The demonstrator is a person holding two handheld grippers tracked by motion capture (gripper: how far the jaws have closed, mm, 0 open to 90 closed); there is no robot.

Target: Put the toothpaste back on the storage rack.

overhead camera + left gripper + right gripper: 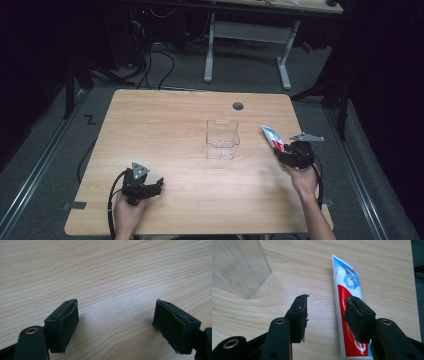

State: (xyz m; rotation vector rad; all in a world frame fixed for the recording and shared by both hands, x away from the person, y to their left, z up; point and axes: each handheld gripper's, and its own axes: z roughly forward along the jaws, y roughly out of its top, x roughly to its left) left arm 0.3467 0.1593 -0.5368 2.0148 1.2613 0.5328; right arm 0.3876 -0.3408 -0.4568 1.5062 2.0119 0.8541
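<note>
Here the right gripper (325,315) fingers (299,317) stand about half open, gripping nothing; the toothpaste tube (348,302) lies flat on the surface (317,262), partly under the right-hand finger. The left gripper (115,325) fingers stand wide apart and empty over bare wood.

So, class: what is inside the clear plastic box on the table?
The clear box looks empty: only its ribbed bottom and the wooden table show through its walls. The toothpaste tube lies outside it, by the right gripper.
</note>
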